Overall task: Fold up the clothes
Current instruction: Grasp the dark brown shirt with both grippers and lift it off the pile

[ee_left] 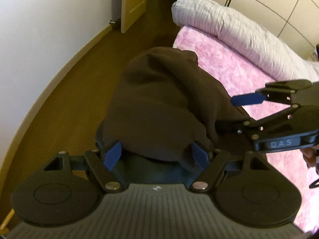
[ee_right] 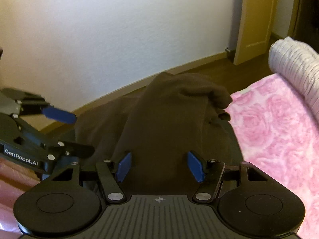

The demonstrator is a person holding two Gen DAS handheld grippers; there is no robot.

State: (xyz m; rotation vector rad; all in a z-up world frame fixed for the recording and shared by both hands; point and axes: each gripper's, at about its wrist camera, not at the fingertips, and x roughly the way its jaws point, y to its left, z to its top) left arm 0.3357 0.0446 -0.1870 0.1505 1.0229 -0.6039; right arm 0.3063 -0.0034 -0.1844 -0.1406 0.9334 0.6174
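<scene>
A dark brown garment [ee_left: 159, 99] lies bunched in a heap at the edge of a bed, and it shows in the right wrist view too [ee_right: 169, 119]. My left gripper [ee_left: 156, 155] is open wide, its blue pads on either side of the near end of the heap. My right gripper [ee_right: 159, 166] also stands open astride the cloth. From the left wrist view the right gripper [ee_left: 224, 113] comes in from the right, one finger over the heap and one low against its side. The left gripper [ee_right: 82, 134] enters the right wrist view from the left.
The bed is covered by a pink rose-patterned blanket [ee_left: 239, 69] [ee_right: 279, 129]. A rolled pale lilac quilt [ee_left: 229, 23] [ee_right: 295, 63] lies along its far side. Brown floor [ee_left: 79, 79] runs beside the bed to a white wall and an open door [ee_left: 133, 2].
</scene>
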